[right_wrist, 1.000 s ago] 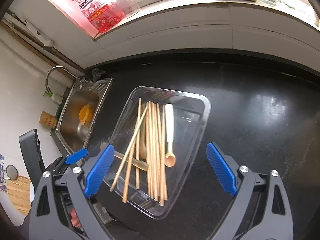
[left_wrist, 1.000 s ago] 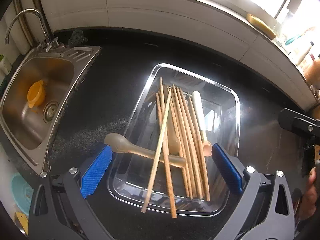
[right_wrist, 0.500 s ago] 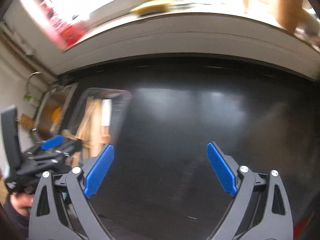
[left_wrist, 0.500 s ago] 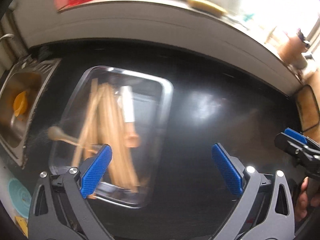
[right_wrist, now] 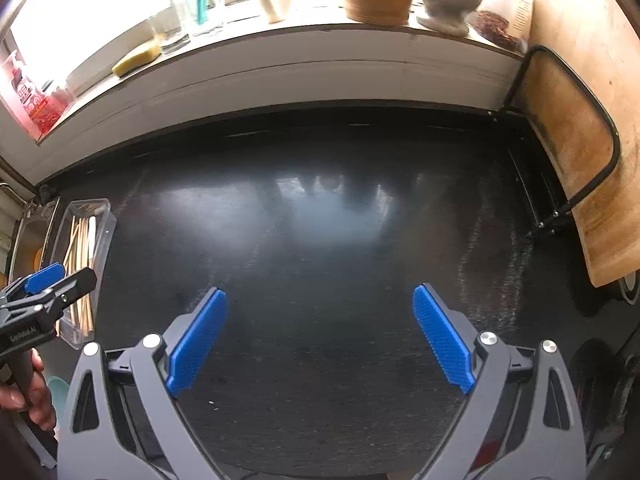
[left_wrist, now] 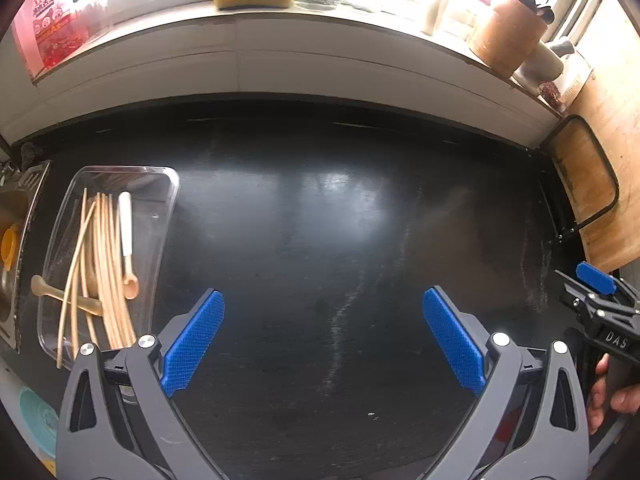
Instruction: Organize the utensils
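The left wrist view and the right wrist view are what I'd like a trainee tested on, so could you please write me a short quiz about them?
1. True or false: the left gripper is holding a chopstick.
2. Multiple choice: where do the chopsticks lie? A) in the sink B) in the clear tray C) on the window ledge
3. Fill in: in the right wrist view, the yellow sponge sits on the window ____.

Key
1. False. Its jaws stand open over bare black counter, as do those of the right gripper.
2. B, along with a white-handled spoon.
3. Ledge.
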{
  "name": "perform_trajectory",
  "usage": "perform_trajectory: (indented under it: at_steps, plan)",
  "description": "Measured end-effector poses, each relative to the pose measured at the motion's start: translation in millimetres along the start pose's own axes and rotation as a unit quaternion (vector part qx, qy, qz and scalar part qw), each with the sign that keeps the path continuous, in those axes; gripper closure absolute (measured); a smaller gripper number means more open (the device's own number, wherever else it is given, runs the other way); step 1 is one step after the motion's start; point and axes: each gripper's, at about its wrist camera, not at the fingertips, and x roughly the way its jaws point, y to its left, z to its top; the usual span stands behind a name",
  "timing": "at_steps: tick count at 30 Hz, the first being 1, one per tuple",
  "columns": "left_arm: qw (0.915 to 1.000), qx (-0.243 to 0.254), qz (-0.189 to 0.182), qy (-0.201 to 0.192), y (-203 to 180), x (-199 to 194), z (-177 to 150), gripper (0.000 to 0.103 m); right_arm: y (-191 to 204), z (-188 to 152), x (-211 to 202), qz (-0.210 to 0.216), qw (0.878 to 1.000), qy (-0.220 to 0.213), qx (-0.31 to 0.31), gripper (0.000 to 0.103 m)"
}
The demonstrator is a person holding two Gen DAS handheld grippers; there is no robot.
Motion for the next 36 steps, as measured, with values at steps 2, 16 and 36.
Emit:
perform_trajectory:
  at_steps: [2, 16, 36]
  plan:
    - [1.0, -0.002, 0.004, 0.002, -3.9, 2.2, 0.3, 0.006, -5.4, -0.7, 0.8, 0.001, 1.0, 0.0, -0.002, 0.012]
    - [0.9998, -0.001, 0.02, 0.007, -0.4, -0.2, -0.6, 0.006, 3.7, 3.2, 3.8, 0.011, 1.0, 0.002, -0.004, 0.011]
    - [0.9997, 0.003, 0.026, 0.0, 6.5, -5.6, -1.7, 0.006, 13.9, -0.4, 1.1, 0.025, 1.0, 0.0, -0.013, 0.011]
